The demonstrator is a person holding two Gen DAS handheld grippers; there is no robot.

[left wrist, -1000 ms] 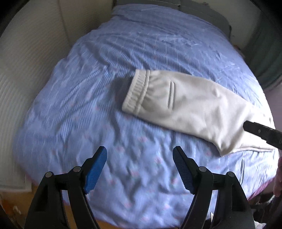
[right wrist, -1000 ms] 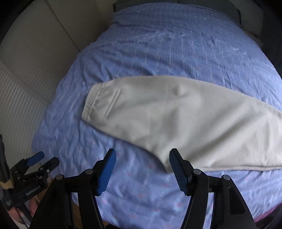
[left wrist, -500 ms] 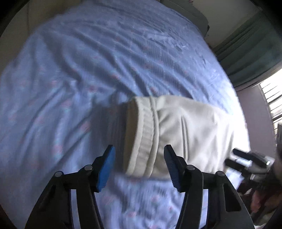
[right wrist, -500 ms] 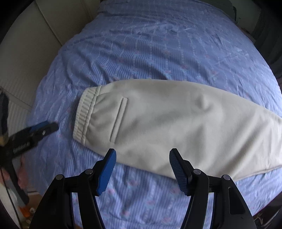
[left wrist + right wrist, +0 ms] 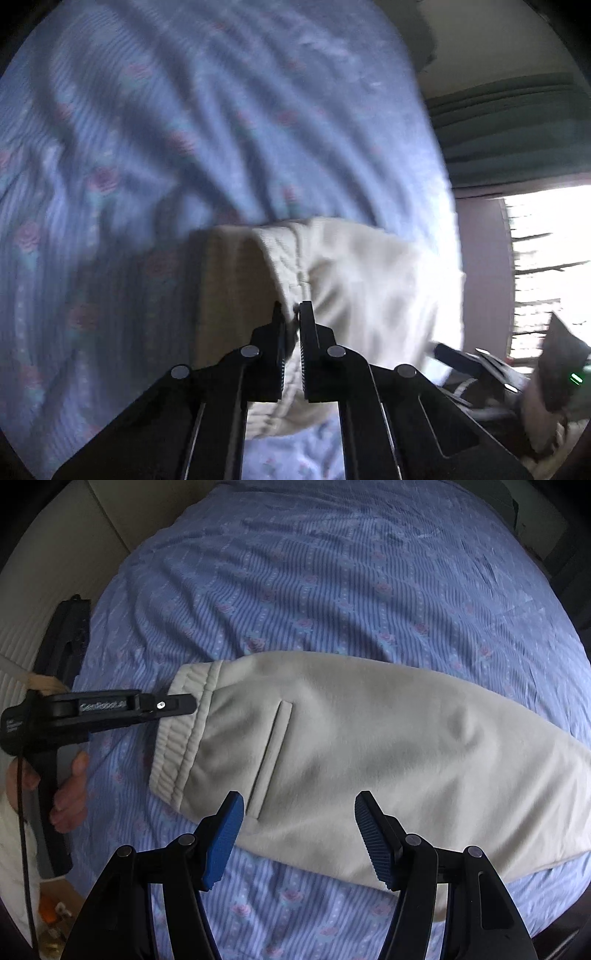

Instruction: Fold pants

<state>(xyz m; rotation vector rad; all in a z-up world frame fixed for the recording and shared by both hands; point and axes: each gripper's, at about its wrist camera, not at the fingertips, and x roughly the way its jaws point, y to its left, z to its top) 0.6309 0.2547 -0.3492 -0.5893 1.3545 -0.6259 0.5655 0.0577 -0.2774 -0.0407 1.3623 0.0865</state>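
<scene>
The cream pants lie flat across a bed covered by a blue striped sheet with small pink roses. Their ribbed waistband points to the left in the right wrist view, with a slit pocket just beside it. The left claw has just been closing, and its jaws now pinch the waistband edge between them, the fabric bunched at the tips. In the right wrist view, this claw reaches in from the left, gripped by a hand. The right claw hangs above the near edge of the pants, its blue pads spread well apart with nothing held between them.
</scene>
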